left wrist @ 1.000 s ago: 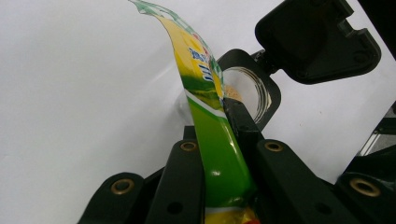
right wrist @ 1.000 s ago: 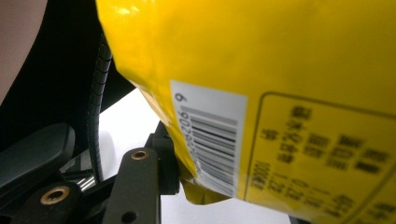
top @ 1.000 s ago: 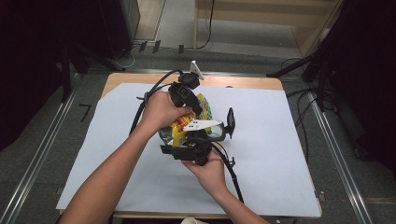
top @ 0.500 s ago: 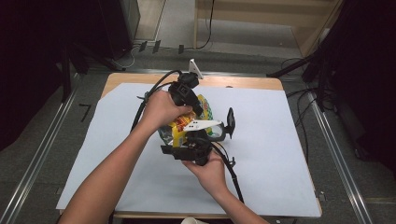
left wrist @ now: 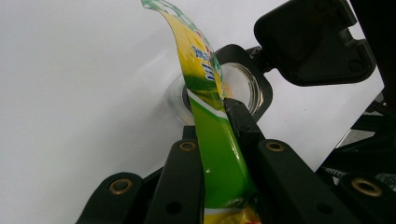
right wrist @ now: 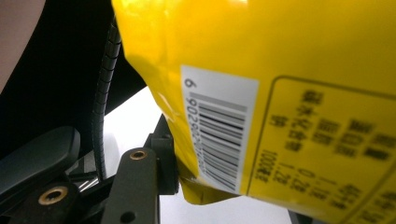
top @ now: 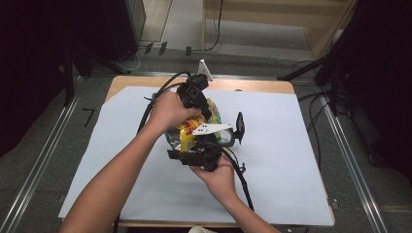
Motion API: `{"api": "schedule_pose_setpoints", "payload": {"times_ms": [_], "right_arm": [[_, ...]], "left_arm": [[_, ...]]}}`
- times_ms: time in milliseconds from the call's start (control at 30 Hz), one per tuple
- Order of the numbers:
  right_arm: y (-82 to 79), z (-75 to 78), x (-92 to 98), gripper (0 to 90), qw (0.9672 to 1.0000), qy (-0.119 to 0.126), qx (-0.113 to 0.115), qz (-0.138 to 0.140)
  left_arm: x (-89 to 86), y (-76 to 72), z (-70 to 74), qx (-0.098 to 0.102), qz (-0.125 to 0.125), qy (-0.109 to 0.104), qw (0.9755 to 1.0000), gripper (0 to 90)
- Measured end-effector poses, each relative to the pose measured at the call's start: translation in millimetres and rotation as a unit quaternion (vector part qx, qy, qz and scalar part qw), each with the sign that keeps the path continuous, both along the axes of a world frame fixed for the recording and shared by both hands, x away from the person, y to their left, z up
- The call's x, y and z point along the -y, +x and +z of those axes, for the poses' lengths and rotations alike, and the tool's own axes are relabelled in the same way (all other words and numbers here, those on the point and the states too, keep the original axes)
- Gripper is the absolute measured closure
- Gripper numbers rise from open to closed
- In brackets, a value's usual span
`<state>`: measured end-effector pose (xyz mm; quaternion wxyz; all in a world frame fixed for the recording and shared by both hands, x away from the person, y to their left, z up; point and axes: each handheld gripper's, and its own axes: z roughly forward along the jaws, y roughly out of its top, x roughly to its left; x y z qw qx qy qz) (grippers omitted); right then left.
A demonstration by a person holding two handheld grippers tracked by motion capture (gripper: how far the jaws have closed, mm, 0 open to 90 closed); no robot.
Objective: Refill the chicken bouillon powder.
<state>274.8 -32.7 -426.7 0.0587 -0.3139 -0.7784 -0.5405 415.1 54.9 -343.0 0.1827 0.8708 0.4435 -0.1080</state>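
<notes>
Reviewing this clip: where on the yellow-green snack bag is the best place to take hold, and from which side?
Probably the flat sealed edge of the snack bag, approached edge-on as the left tool does: that strip is thin and fits between closed jaws, while the puffed body is wide and slippery.

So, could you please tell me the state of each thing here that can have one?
Snack bag: lifted off the table, held by both grippers, top edge flat and pinched.
Left gripper: shut on the bag's green-yellow top edge.
Right gripper: fingers against the yellow barcode end of the bag; looks gripped, though one finger is hidden.
Clear jar: lies on the white sheet beyond the bag, mouth towards the camera, lid hinged open.
</notes>
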Motion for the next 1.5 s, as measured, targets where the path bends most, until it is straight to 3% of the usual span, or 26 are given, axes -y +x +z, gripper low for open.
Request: {"api": "schedule_pose_setpoints", "payload": {"times_ms": [267, 833, 1267, 1500], "right_arm": [[0.3, 0.8, -0.1, 58.9, 1.0000, -0.004, 0.002, 0.001], [-7.3, 1.6, -0.2, 57.7, 0.9981, 0.005, 0.061, -0.008], [-4.9, 0.3, 4.0, 58.2, 0.9986, 0.019, 0.045, -0.021], [-5.0, -0.1, 3.4, 58.2, 0.9987, 0.017, 0.044, -0.021]], "left_arm": [[0.6, 2.7, -2.0, -0.005, 0.003, 0.005, 1.0000, 85.6], [5.3, 3.4, 4.8, -0.003, -0.003, 0.017, 0.9998, 84.3], [5.3, 1.4, 5.1, -0.007, 0.001, 0.010, 0.9999, 77.4], [6.1, 0.3, 4.1, -0.004, -0.006, 0.016, 0.9999, 79.6]]}}
